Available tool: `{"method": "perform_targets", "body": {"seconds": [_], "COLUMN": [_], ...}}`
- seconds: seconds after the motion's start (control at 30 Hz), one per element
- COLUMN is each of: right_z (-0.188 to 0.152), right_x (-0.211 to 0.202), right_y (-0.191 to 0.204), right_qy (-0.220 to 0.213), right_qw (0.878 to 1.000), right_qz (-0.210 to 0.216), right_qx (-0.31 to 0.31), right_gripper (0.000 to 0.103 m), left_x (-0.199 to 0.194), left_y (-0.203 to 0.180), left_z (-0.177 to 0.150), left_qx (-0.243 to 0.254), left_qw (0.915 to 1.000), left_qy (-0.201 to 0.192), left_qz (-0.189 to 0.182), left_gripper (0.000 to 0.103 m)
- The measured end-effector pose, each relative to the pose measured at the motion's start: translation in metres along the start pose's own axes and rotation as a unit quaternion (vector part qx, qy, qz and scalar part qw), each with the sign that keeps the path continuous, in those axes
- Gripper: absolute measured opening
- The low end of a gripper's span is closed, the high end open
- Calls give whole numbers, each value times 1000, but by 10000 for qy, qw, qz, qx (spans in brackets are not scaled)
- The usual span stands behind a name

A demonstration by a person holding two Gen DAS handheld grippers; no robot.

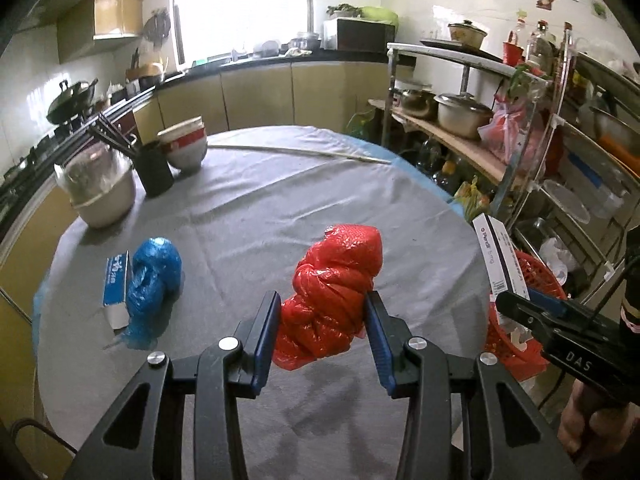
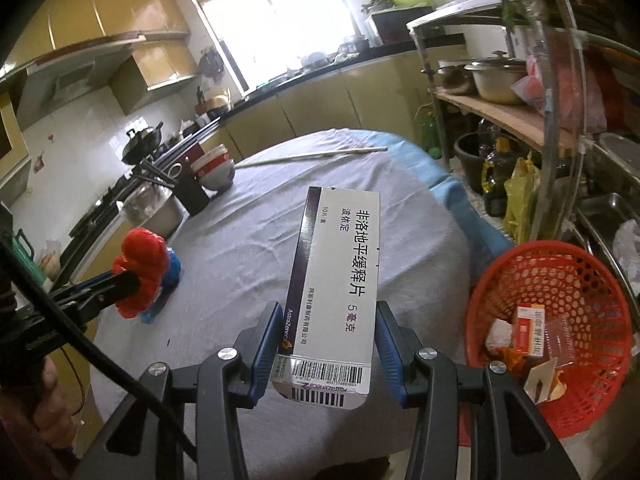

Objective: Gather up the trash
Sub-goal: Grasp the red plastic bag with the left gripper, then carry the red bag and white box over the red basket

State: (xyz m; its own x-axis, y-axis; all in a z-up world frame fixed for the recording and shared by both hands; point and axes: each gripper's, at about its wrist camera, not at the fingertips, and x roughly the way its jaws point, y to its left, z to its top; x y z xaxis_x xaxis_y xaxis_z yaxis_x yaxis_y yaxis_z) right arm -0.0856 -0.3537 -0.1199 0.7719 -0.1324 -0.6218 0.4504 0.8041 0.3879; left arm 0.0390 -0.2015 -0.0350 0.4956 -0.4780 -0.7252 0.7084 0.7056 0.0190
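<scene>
My left gripper (image 1: 322,310) is shut on a knotted red plastic bag (image 1: 334,292), lifted above the grey tablecloth (image 1: 256,208). The same red bag (image 2: 140,268) shows at the left of the right wrist view. My right gripper (image 2: 326,330) is shut on a white medicine box (image 2: 338,276) with a dark side stripe, held above the table. That box (image 1: 502,258) appears at the right edge of the left wrist view. A blue plastic bag (image 1: 154,280) and a small blue-and-white box (image 1: 116,286) lie on the cloth at the left. A red mesh basket (image 2: 560,312) with several scraps inside stands right of the table.
At the table's far left stand a metal pot (image 1: 100,188), a black cup of chopsticks (image 1: 154,168) and stacked bowls (image 1: 186,146). A thin stick (image 1: 300,152) lies along the far edge. A metal rack (image 1: 532,128) with pots and bottles fills the right side.
</scene>
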Motion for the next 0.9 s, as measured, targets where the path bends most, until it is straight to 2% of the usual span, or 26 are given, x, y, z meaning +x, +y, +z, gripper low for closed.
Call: {"method": "perform_targets", "body": {"seconds": [0.17,0.47,0.9], "right_z": [-1,-3,-11], "right_x": [-12,-35,-63], "right_y": [-20,-69,-153], "right_qy": [-131,-322,-540], "right_qw": [9998,9972,9857], "right_qz": [-75,-285,-713], "right_qx": [152,612,1428], "right_gripper": [49,49,49], "left_x": [-6,4,17], "left_y": [-23,-71,-135], "left_z": [4,4,8], "left_qx": [183,579,1127], "left_qw": [9998,9982,9924], "left_qy": [-61,119,301], "left_qz": [16,-116,-391], "left_gripper": [44,45,45]}}
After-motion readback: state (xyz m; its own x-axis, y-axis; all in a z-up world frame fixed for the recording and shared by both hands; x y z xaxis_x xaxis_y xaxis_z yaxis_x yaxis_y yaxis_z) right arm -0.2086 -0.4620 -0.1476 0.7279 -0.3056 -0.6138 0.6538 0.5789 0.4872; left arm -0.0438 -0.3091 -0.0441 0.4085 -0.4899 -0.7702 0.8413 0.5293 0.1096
